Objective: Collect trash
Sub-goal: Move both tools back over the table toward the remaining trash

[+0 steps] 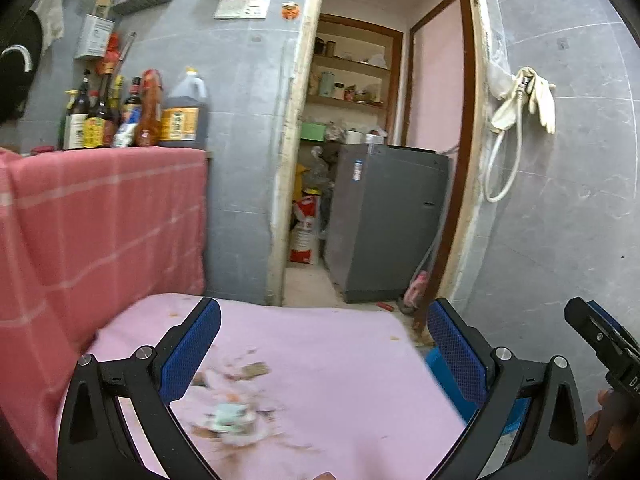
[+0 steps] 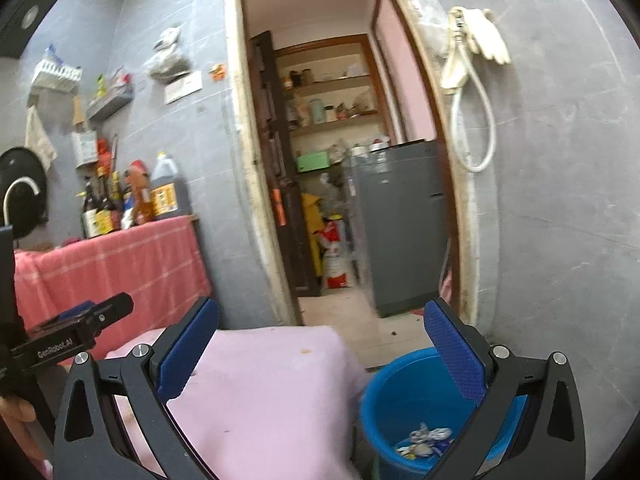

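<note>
Trash point(image 1: 236, 420) on table between left tongs point(image 1: 324, 344)

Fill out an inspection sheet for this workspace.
Surface: pink cloth, stained.
Job's things: blurred trash scraps on the cloth; blue bucket beside it, wrappers inside.
Clutter: bottles on the red-covered counter.
Grippers: left hand-held gripper open, empty; right hand-held gripper open, empty.
Cables: white hose on the wall.
Surroundings: grey tiled wall, doorway to a pantry with a grey appliance.
</note>
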Demonstrator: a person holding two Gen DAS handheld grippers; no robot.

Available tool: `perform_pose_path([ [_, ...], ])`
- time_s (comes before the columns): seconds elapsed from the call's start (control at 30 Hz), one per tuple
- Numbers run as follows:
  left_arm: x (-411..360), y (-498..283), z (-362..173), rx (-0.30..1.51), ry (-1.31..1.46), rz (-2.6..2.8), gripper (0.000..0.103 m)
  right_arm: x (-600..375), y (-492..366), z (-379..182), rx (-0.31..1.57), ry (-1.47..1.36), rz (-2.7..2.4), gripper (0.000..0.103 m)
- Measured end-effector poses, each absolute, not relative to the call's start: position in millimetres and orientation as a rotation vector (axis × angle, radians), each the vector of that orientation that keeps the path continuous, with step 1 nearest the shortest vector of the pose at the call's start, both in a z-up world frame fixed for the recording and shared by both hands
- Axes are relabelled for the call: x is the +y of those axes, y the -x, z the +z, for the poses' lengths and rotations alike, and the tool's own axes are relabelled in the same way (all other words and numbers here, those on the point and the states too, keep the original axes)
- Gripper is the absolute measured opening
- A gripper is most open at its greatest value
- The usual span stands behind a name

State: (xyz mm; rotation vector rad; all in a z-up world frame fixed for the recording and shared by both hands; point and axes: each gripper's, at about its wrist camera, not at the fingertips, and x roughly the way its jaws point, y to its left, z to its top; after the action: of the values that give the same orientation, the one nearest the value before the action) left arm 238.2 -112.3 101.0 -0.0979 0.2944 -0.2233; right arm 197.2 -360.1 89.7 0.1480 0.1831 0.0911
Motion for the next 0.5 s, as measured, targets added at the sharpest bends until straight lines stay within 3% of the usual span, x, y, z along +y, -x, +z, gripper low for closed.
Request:
perform_pose_path([
  [0.5,-1.7,-215.2,62.8,0.330,0.182,-0.040,0.101,-256.8,-218.6,74.7,0.230,-0.084,0.263,0.103],
])
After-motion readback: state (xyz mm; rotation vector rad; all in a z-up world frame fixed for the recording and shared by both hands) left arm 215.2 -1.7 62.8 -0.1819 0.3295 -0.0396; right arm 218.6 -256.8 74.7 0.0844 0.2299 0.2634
